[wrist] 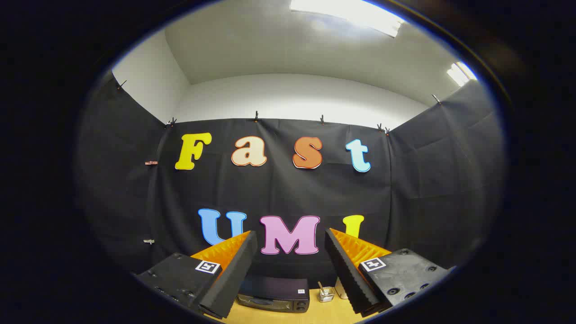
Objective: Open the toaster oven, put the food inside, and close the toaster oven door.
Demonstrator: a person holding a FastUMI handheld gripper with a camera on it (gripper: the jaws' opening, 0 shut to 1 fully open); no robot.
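The tool point(291, 252) is held high and level, its fingers point(234, 270) spread wide with nothing between them. Below the gap, well beyond the tips, the oven point(274, 294) sits on the counter point(288, 317) against the black cloth wall point(135, 180), door closed. Just right of the oven stands a small jar point(325, 294) with a stick in it.

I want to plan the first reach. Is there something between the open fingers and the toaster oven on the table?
Nothing visible stands in the way. The hand-held gripper is open and holds nothing, and the toaster oven sits beyond the fingers, low between them, on the table. A small glass jar stands to the side of the oven, not before it.
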